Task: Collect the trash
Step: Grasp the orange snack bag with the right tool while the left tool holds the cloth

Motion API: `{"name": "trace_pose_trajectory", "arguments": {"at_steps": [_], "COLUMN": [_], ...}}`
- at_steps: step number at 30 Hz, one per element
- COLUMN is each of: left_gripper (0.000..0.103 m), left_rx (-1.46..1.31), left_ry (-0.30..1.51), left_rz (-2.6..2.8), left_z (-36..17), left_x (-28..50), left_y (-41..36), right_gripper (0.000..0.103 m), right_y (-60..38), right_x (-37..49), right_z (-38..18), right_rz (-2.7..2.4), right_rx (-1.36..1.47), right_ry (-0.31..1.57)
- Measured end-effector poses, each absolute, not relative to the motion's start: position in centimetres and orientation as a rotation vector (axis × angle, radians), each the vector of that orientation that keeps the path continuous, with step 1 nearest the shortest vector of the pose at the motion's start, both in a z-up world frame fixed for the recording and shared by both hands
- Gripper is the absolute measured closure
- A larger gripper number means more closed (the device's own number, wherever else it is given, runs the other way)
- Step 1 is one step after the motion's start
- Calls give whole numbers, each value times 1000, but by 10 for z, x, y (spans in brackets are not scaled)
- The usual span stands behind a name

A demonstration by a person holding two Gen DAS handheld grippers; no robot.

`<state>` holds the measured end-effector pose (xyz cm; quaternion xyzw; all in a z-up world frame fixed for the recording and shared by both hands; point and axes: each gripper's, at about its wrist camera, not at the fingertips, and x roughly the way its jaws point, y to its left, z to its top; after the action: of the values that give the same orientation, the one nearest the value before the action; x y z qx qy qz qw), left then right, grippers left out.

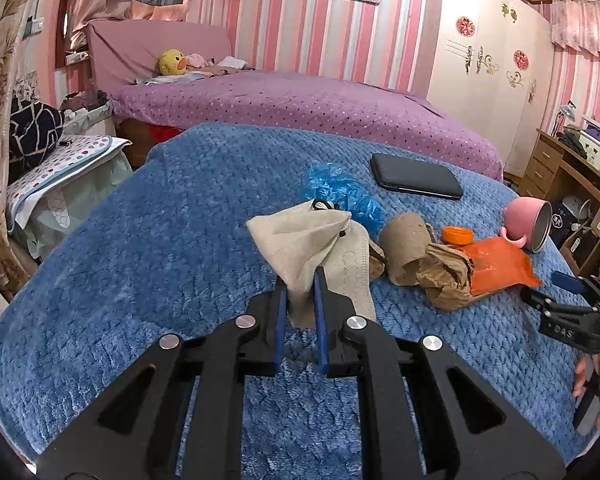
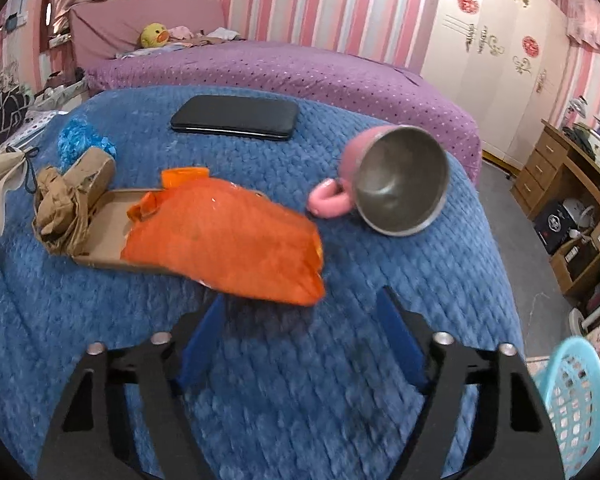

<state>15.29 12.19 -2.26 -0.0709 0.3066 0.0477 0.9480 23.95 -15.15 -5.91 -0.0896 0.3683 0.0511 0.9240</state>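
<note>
Left wrist cam: my left gripper (image 1: 300,280) is pinched tight on the beige cloth bag (image 1: 304,240) above the blue blanket (image 1: 140,260). My right gripper (image 2: 304,300) is spread wide, nothing gripped, just short of the orange wrapper (image 2: 228,236) on it.

- The blue blanket (image 2: 260,380) lay bare in front of the right gripper (image 2: 304,320), up to the orange wrapper (image 2: 224,248).
- A tipped pink mug (image 2: 384,176) blocked the right side, and a black phone (image 2: 236,120) lay beyond.
- Crumpled brown paper (image 1: 440,276), a cardboard tube (image 1: 404,240) and a blue plastic bag (image 1: 340,192) crowded the middle.
- The blanket's left half was free.
</note>
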Motion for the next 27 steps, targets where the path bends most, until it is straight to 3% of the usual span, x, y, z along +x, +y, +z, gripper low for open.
{"name": "trace_pose_trajectory", "arguments": {"at_steps": [3, 5, 8, 13, 27], "left_gripper": [92, 92, 92, 92, 92], "left_rx": [-143, -141, -135, -129, -123], "left_ry": [625, 626, 623, 611, 522], "left_rz": [98, 98, 100, 103, 71], "left_z": [-23, -23, -22, -19, 4], "left_x": [154, 154, 153, 148, 116], "left_y": [121, 120, 118, 116, 95], "right_gripper": [58, 77, 90, 97, 98], "right_y": [-147, -145, -145, -146, -183], "right_x": [247, 247, 243, 232, 183], "right_z": [-63, -63, -60, -53, -20], "right_rz": [146, 170, 194, 205, 162], "right_rx": [-196, -202, -206, -192, -136], "right_ry": [775, 770, 748, 699, 584]}}
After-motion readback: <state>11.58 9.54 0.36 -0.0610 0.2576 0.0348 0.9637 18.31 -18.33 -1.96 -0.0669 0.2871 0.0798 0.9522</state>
